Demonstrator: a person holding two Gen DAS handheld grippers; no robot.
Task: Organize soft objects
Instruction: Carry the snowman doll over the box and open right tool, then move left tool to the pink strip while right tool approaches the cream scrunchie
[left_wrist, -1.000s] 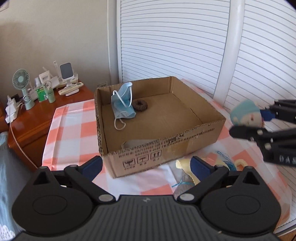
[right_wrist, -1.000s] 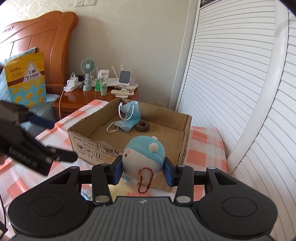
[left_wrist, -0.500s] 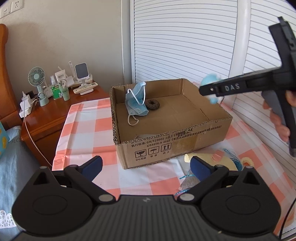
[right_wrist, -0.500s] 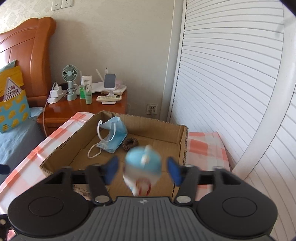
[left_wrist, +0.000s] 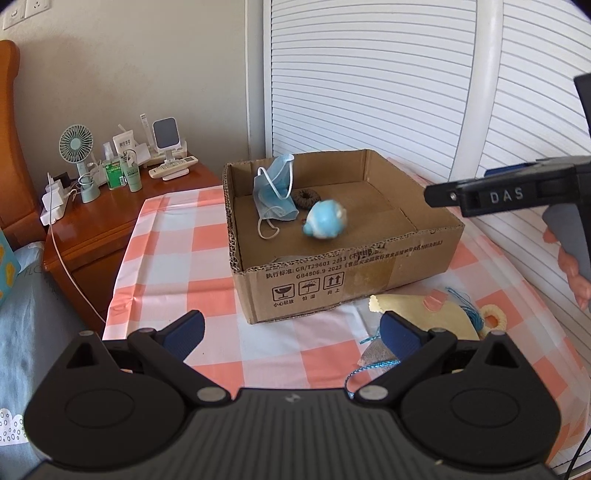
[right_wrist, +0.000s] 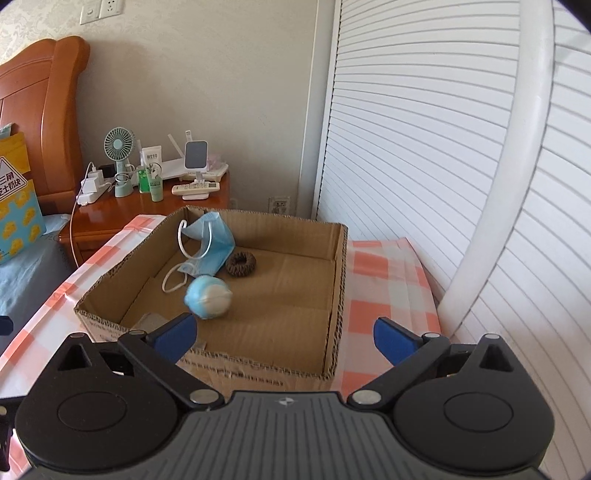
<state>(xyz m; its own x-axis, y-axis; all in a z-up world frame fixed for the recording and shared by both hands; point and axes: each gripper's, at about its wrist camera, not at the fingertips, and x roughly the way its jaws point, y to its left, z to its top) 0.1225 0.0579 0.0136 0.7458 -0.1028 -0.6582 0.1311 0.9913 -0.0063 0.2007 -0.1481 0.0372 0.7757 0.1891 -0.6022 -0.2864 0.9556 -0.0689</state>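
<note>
The blue plush toy (right_wrist: 209, 297) sits blurred inside the cardboard box (right_wrist: 334, 354), just near of the blue face mask (right_wrist: 210, 242) and brown scrunchie (right_wrist: 241, 263). The right gripper (right_wrist: 282, 334) is opening wide, nothing between its jaws. The left gripper (left_wrist: 291, 328) is spread, empty.

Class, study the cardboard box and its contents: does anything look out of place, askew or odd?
The blue plush toy is motion-blurred inside the cardboard box, apparently tumbling, not settled. The blue face mask slumps crumpled against the back wall beside the brown scrunchie. The box rim looks ragged.
</note>
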